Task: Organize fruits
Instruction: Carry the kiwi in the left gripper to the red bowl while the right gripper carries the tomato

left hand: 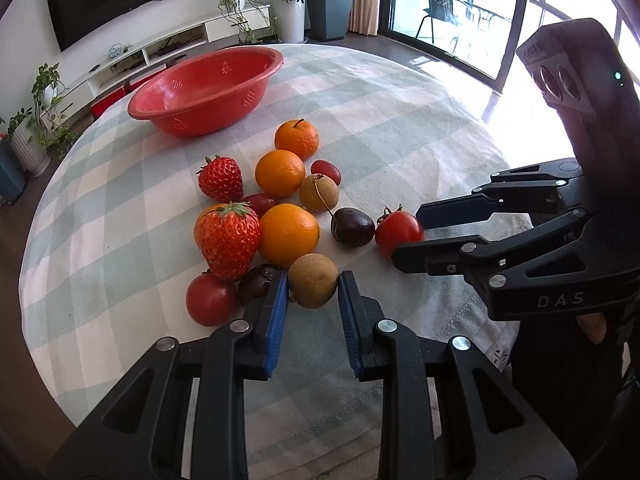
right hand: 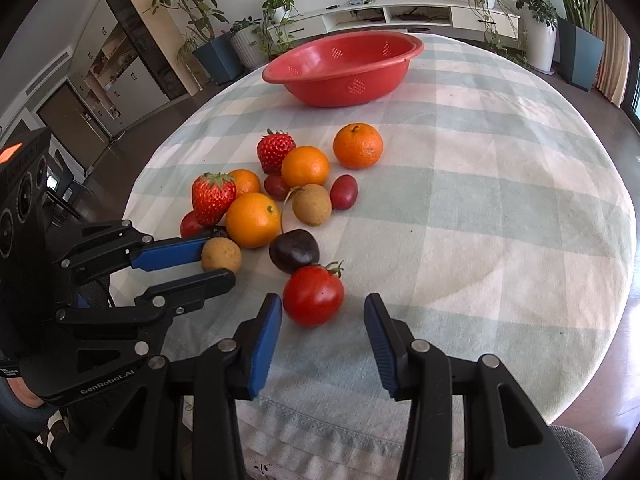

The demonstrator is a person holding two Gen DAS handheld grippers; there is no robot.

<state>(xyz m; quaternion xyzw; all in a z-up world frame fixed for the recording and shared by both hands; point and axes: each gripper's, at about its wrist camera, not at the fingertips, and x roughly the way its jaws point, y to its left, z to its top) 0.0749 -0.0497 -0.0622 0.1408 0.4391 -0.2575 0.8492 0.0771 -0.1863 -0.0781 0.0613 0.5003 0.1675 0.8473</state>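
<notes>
Under the left wrist camera, the left gripper (left hand: pixel 313 286) is clamping a brown kiwi-like fruit (left hand: pixel 313 285) at the near edge of the fruit pile on the checked tablecloth (left hand: pixel 400 120), with the red basket (left hand: pixel 208 88) sitting beyond. Through the right wrist camera, the right gripper (right hand: pixel 323 314) is standing apart around a red tomato (right hand: pixel 313 295), its left pad (right hand: pixel 267 336) just beside it and its right pad well clear
</notes>
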